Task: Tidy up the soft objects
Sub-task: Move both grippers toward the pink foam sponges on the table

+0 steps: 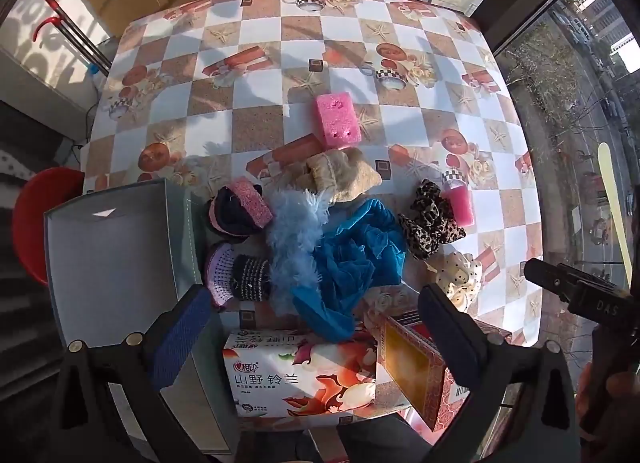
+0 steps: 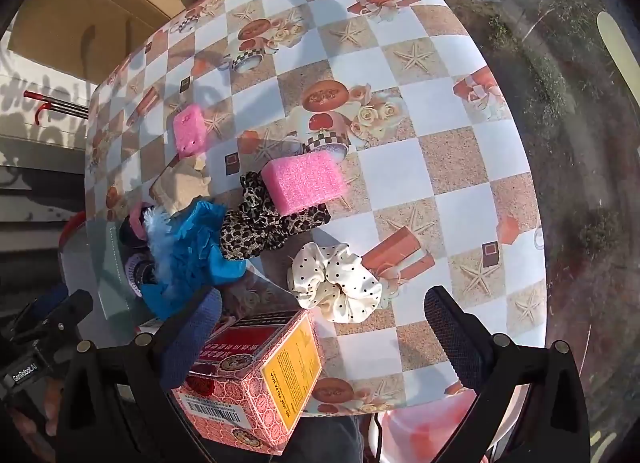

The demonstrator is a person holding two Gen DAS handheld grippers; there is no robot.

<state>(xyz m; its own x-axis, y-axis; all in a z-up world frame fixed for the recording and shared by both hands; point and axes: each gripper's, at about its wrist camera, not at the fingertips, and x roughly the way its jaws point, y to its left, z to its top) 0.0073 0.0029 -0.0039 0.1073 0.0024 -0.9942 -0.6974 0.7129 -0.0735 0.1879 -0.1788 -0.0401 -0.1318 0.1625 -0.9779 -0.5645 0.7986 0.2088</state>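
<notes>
Two grippers, left (image 1: pixel 316 327) and right (image 2: pixel 324 323), fingers spread, above cluttered table (image 2: pixel 460 167).

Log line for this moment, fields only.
left gripper: open, empty | right gripper: open, empty | grey box: empty | polka-dot scrunchie: on table, nearest right gripper

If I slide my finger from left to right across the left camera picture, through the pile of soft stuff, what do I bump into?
Grey box → purple and black knitted pieces → fluffy light-blue feathery thing → blue crinkly cloth → leopard-print scrunchie → cream polka-dot scrunchie.
</notes>
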